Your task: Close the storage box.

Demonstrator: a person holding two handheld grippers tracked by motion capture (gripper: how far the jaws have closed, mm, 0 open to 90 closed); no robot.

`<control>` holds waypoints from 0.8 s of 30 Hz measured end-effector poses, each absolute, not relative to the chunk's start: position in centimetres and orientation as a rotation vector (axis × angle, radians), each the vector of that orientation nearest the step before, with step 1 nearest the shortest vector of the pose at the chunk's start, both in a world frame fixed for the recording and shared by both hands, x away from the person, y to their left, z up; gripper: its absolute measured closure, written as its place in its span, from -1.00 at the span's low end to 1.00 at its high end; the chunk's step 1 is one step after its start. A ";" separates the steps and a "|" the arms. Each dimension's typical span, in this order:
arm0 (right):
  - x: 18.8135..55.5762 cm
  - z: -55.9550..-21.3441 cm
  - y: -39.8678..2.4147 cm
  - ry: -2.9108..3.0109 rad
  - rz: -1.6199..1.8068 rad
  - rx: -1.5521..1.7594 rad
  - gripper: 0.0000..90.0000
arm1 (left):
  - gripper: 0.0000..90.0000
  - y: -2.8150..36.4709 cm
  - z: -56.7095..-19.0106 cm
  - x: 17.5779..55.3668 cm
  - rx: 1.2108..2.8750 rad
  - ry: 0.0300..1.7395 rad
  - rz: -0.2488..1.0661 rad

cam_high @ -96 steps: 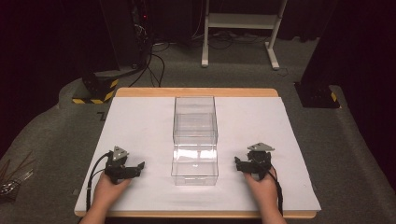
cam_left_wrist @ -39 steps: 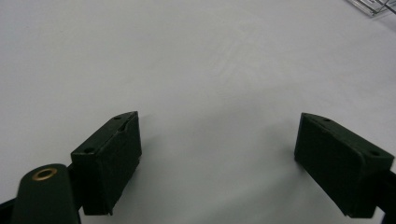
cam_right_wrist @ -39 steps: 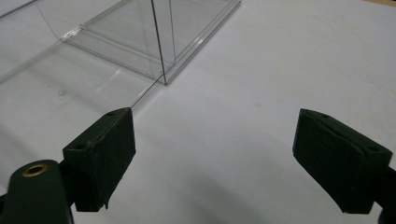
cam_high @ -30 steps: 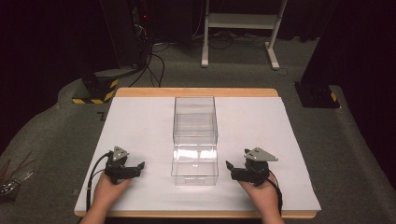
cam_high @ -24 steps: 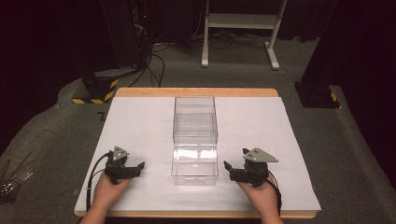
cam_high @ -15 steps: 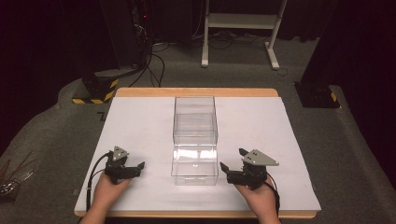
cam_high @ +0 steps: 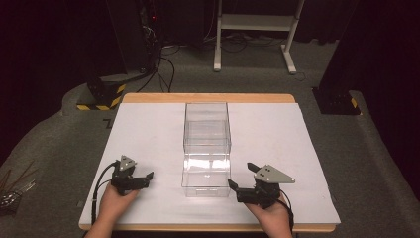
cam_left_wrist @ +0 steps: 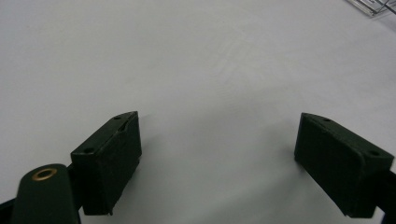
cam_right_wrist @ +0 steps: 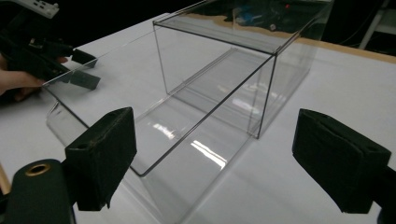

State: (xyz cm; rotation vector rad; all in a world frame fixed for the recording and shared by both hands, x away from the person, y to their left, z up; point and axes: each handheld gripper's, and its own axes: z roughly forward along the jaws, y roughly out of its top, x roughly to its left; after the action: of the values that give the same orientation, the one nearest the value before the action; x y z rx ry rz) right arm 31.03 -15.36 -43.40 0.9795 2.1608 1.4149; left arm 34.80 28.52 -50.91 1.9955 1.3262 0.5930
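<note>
Tabletop (cam_high: 148,129): white sheet over a wooden board, the wood showing as a strip along the far edge. A clear plastic box (cam_high: 207,148) stands at the middle of the sheet, long axis running away from the person. Its far section is a taller closed-looking case; the near section is lower, open at the top, and sticks out toward the person like a pulled-out drawer. Nothing visible inside.

Left hand-held gripper (cam_high: 142,179): in the person's left hand, low over the sheet, well to the left of the box, jaws pointing right toward it. In the left gripper view the two black jaws stand wide apart with bare white sheet between them, nothing held. A corner of the clear box shows at the top right of that view.

Right hand-held gripper (cam_high: 240,182): in the person's right hand, just right of the box's near right corner, jaws pointing left toward it; grey three-cornered plate on top. From the high view the nearer jaw tip sits just beside the drawer wall; cannot tell whether it touches. In the right gripper view the jaws are spread wide, gripping nothing, and the near corner of the low open section lies between and ahead of them. The left hand-held gripper shows beyond the box at the upper left of that view.

Beyond the tabletop: grey carpet floor (cam_high: 346,148), a white metal stand (cam_high: 255,22), and black cables (cam_high: 161,64) trailing across the floor.
</note>
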 end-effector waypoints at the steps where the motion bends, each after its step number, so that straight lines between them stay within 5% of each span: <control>1: 31.0 -43.5 -15.3 2.164 1.414 0.980 -0.70 | -0.67 28.5 -50.9 34.8 1.996 1.326 0.593; 24: 31.0 -45.0 -13.8 2.248 1.409 0.959 -0.72 | -0.67 28.5 -50.9 34.8 1.997 1.327 0.588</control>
State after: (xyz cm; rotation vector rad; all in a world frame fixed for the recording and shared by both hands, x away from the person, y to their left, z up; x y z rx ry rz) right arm 30.96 -13.82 -45.03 0.9588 2.2476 1.4086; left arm 34.81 28.54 -50.89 1.9967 1.3269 0.5879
